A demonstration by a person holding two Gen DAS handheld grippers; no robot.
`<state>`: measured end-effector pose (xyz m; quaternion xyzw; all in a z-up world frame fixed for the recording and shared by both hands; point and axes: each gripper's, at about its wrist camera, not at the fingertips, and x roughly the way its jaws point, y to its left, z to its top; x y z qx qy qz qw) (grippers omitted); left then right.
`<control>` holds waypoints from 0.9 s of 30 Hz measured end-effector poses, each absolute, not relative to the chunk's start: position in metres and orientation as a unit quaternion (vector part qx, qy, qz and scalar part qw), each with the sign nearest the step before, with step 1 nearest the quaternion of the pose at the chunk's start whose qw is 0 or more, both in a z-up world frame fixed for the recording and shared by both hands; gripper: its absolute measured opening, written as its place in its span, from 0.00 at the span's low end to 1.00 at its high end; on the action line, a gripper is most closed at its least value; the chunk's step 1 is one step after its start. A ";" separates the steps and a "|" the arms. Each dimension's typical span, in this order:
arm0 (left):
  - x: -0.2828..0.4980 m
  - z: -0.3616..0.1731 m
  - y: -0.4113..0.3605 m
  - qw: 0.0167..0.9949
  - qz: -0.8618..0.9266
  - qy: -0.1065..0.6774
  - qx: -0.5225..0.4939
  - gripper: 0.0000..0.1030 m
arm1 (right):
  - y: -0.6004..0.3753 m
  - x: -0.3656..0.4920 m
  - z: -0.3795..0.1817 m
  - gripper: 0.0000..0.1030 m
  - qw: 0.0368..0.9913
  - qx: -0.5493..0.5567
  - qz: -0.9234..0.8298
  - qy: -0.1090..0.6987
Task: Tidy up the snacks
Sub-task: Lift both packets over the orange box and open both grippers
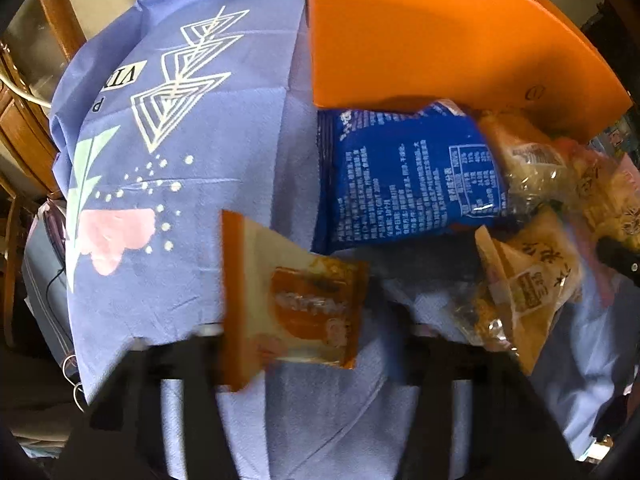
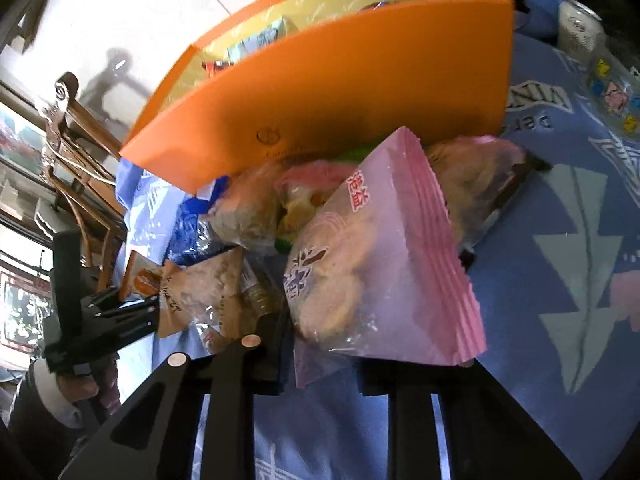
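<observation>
My left gripper (image 1: pixel 296 344) is shut on an orange-and-white snack packet (image 1: pixel 292 300) and holds it above the blue cloth. My right gripper (image 2: pixel 320 352) is shut on a pink snack bag (image 2: pixel 384 264), lifted in front of an orange box (image 2: pixel 340 92) that holds a few snacks. A pile of snacks lies against the box: a blue packet (image 1: pixel 404 176), a tan packet (image 1: pixel 528 280) and clear-wrapped pastries (image 2: pixel 248 208). The left gripper also shows in the right wrist view (image 2: pixel 120 316).
A blue printed tablecloth (image 1: pixel 180 120) covers the table. A can (image 2: pixel 580 32) and a printed wrapper (image 2: pixel 612 88) lie at the far right. Wooden chairs (image 2: pixel 76 152) stand beyond the table's left edge.
</observation>
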<state>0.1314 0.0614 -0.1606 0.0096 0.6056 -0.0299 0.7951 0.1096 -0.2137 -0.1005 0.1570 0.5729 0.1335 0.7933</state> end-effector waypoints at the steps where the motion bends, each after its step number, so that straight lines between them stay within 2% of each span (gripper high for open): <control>1: 0.132 -0.160 0.063 0.792 -0.035 0.610 0.002 0.15 | -0.220 0.106 -0.095 0.23 0.796 0.158 0.134 0.568; 16: 0.098 -0.116 0.065 0.805 -0.046 0.591 -0.002 0.15 | -0.239 0.080 -0.071 0.23 0.809 0.143 0.132 0.555; 27: 0.102 -0.047 0.040 0.832 -0.072 0.551 0.006 0.15 | -0.245 0.080 -0.030 0.23 0.831 0.130 0.148 0.520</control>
